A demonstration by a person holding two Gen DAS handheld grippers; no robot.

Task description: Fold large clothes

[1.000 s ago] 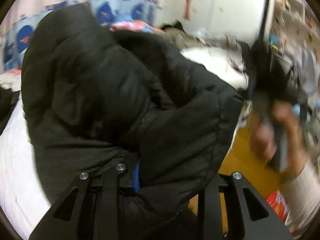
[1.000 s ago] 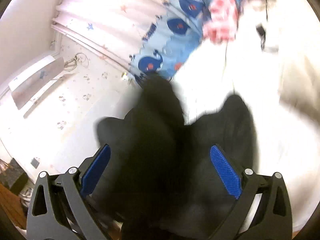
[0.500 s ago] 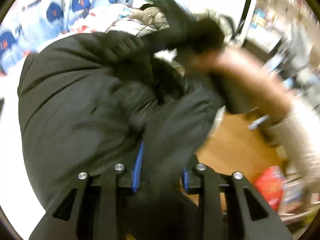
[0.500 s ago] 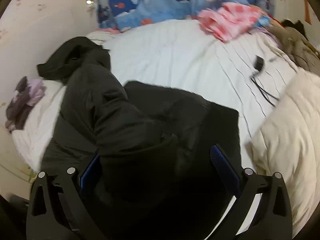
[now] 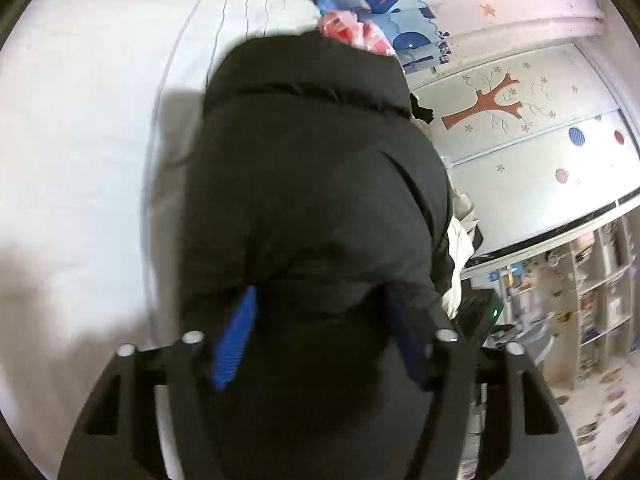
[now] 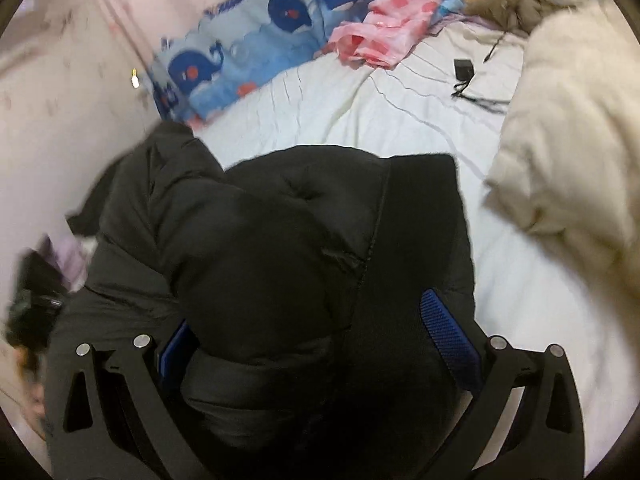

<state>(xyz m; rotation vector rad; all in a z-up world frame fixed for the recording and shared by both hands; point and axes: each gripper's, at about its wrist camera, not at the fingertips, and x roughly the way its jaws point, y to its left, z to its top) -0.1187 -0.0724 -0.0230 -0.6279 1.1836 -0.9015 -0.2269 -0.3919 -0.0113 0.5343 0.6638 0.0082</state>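
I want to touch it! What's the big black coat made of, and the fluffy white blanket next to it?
The black coat looks like a padded puffer: smooth, slightly shiny shell, probably nylon or polyester, with stitched puffy sections. The white blanket looks like soft plush fleece, with a matte, fuzzy surface, though blur hides detail.

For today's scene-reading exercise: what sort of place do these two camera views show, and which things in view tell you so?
Most likely a child's bedroom. A bed with a white sheet fills the right wrist view, whale-print bedding lies along its far edge, and the left wrist view shows a wardrobe with a tree decal. A black padded jacket lies on the bed.
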